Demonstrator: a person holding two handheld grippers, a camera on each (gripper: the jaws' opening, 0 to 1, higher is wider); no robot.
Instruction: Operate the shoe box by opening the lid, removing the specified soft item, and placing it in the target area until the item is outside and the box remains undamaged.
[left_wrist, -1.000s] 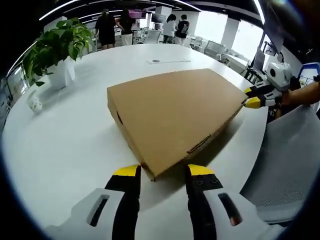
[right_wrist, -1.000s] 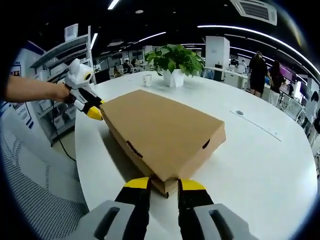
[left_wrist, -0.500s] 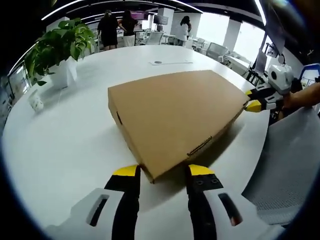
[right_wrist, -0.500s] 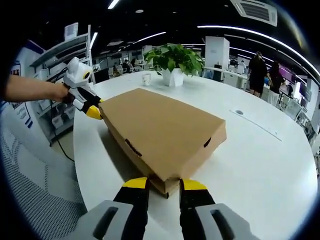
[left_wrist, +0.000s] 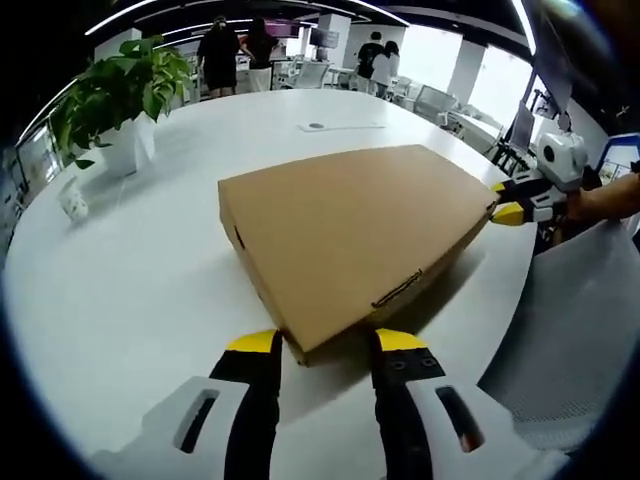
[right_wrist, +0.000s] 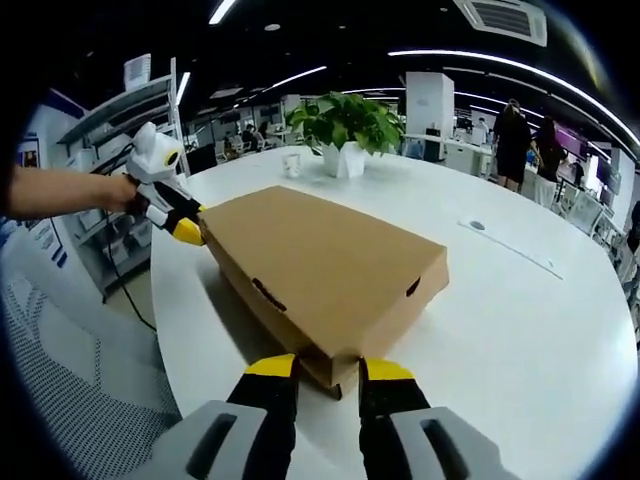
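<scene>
One closed cardboard shoe box (left_wrist: 350, 235) on the white desk (left_wrist: 130, 270); two grippers, left gripper (left_wrist: 327, 345) and right gripper (right_wrist: 328, 368), jaws apart at opposite corners.

box (left_wrist: 350, 235) showing plain brown cardboard | table (left_wrist: 130, 280) looking white | plant (right_wrist: 348, 117) showing green leaves in white pot | left gripper (left_wrist: 325, 345) wearing yellow tips, black jaws
</scene>
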